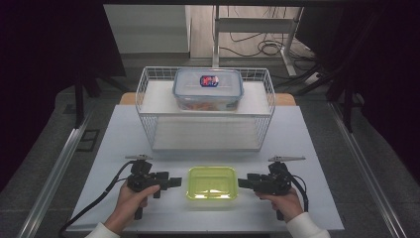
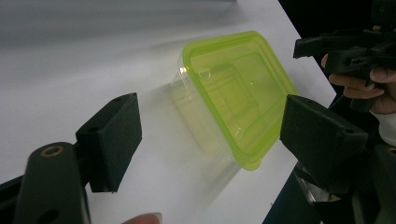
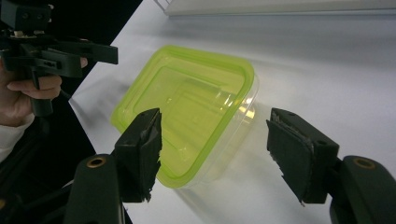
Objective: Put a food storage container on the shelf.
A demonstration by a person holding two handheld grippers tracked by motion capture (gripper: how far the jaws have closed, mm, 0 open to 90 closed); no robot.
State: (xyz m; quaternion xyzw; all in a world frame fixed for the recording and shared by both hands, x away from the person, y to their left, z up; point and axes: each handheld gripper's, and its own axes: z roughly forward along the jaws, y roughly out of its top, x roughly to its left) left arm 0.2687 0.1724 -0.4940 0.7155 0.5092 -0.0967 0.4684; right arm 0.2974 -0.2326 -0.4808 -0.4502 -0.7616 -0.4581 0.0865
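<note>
The green-lidded box lies between the left gripper and right gripper, long axis toward both; both jaws are spread, empty.

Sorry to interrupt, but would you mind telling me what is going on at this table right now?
A person holds a gripper in each hand at a white table. The left gripper and the right gripper sit on either side of a small clear container with a green lid, both open and not gripping it. Behind it stands a white wire basket holding a bigger lidded food box on its upper shelf.
</note>
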